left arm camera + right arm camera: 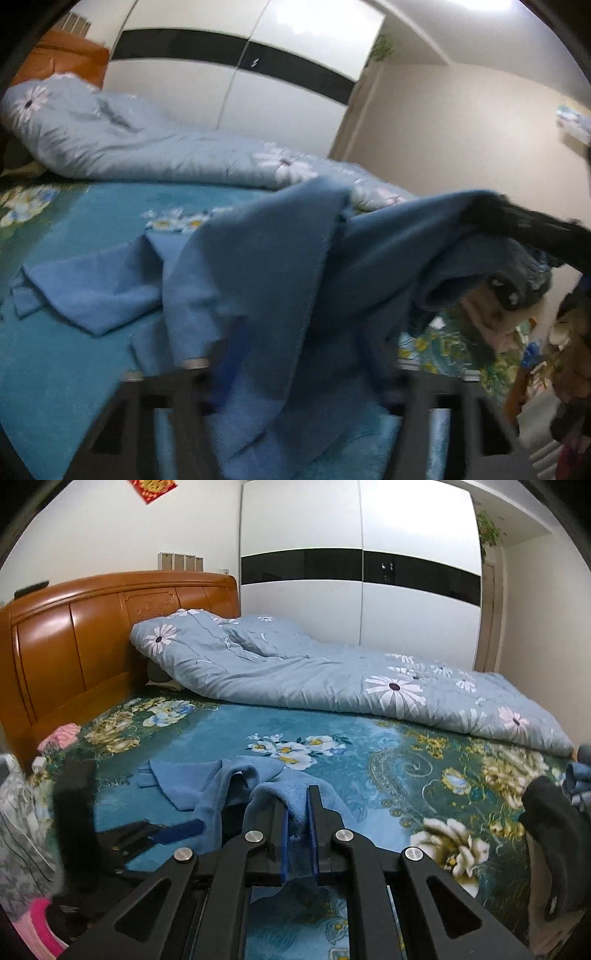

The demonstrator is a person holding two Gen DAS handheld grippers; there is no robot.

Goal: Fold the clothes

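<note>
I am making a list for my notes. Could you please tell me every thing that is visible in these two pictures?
blue garment: one, blue fleece, on the bed, partly lifted.
bedspread: one, teal with flowers, covers the bed.
quilt: one, pale blue with daisies, far side of bed.
headboard: one, orange wood, at left.
wardrobe: one, white with black band, behind bed.
plant: one, green, beside the wardrobe top.
red decoration: one, on the wall.
right gripper: black, blue pads, shut on the garment.
left gripper: black, blurred, under cloth.
</note>
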